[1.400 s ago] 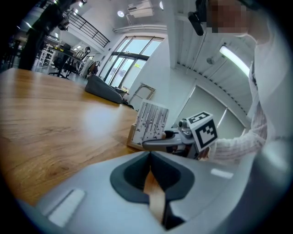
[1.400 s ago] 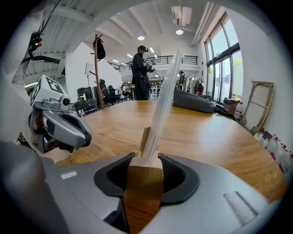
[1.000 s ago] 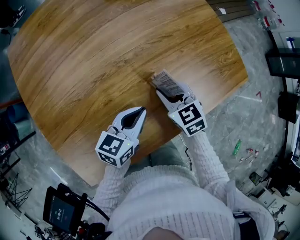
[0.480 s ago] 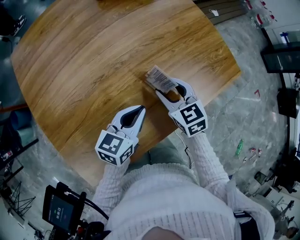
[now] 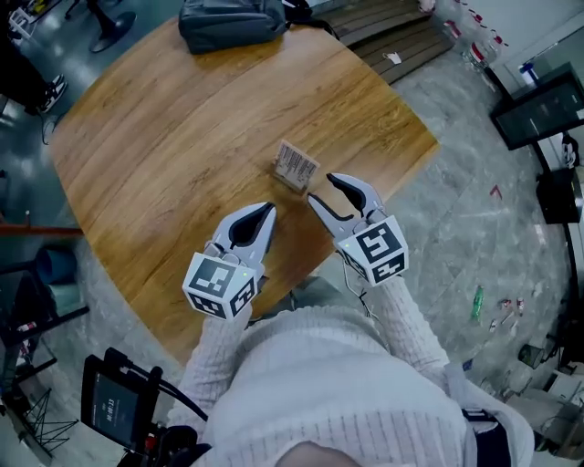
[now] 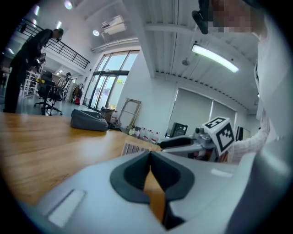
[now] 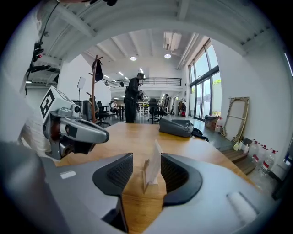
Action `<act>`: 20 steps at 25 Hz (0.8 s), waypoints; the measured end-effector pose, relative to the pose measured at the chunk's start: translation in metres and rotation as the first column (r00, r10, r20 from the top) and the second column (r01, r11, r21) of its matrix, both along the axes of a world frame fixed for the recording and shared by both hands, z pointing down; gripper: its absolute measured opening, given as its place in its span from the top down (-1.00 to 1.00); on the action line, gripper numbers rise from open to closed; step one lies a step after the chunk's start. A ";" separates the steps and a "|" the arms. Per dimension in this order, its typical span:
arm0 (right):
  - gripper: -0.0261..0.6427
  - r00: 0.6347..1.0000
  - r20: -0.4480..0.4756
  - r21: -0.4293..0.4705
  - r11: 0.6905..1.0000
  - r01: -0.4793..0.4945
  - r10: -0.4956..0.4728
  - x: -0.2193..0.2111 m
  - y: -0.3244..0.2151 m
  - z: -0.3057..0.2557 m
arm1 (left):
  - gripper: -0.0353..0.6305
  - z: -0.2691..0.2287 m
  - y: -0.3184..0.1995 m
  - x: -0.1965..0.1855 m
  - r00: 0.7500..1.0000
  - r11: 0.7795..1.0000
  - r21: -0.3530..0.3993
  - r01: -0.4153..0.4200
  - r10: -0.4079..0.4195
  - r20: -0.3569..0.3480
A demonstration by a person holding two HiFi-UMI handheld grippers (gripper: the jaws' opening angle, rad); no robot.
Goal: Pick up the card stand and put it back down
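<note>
- Now that the right gripper (image 5: 321, 188) has backed off toward the near edge, the card stand (image 5: 297, 167) stands alone and upright on the table (image 5: 164, 137), right of centre. A second ago those jaws were clamped round it.
- The right jaws have swung wide and just eased in a touch, and they pinch nothing. In the right gripper view the card stand (image 7: 151, 170) shows through the gap, but it sits beyond the tips, clear of both pads.
- By my read the put-down is done: the stand is released and steady, and what's left is only to clear away.
- The left gripper (image 5: 265, 212) sits near and to the left of the stand, well apart from it, about where it was before. Its jaws are pressed together with nothing between them.
- As for writing, the card's face carries a barcode of black bars on white. Any digits under it are too small to read, and the left gripper view catches the same card stand (image 6: 135, 149) with its bars.
- The marker cube (image 5: 379, 251) on each gripper shows only black-and-white squares, no words.
- At the far edge of the table lies a dark bag (image 5: 228, 20), with no logo I can make out.
</note>
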State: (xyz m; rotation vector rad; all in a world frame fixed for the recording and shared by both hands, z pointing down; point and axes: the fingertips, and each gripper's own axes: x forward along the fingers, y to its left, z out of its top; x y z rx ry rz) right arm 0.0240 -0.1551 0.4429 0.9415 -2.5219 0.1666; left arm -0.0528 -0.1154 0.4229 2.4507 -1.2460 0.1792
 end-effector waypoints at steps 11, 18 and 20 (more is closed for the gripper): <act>0.85 0.980 0.196 0.112 0.994 0.002 -0.024 -0.005 0.041 -0.079 | 0.87 -0.044 0.031 0.022 1.000 0.997 0.077 -0.018 0.016 0.016; 0.92 0.975 0.211 0.097 0.994 0.055 -0.075 -0.010 0.050 -0.072 | 0.87 -0.038 0.034 0.033 0.999 0.997 0.068 -0.044 0.044 0.012; 0.92 0.975 0.201 0.089 0.993 0.076 -0.092 -0.010 0.054 -0.070 | 0.87 -0.039 0.034 0.036 0.999 0.996 0.072 -0.044 0.043 0.017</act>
